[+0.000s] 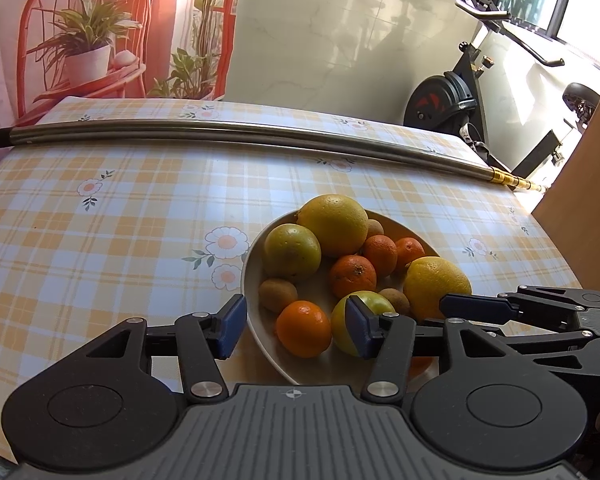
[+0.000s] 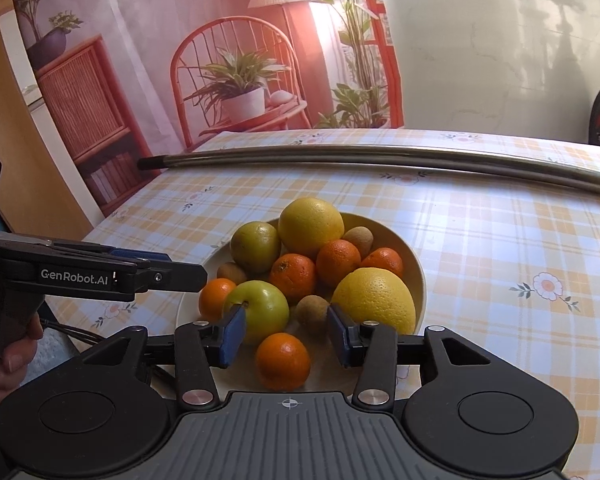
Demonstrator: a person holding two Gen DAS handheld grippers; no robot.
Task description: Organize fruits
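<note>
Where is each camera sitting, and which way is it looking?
Left wrist view: rides on the left gripper, looking forward along its open fingers at the bowl of fruit; the right gripper pokes in from the right.
Right wrist view: rides on the right gripper, looking at the bowl from nearby; the left gripper and the hand holding it show at left.
Shared: the bowl, green apple, metal rod, checked tablecloth.

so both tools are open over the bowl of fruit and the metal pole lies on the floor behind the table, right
Not quite. Both the left tool and the right tool are open by the bowl of fruit, but the metal pole lies on the table itself, across its far side. Both wrist views show it resting on the checked cloth.
</note>
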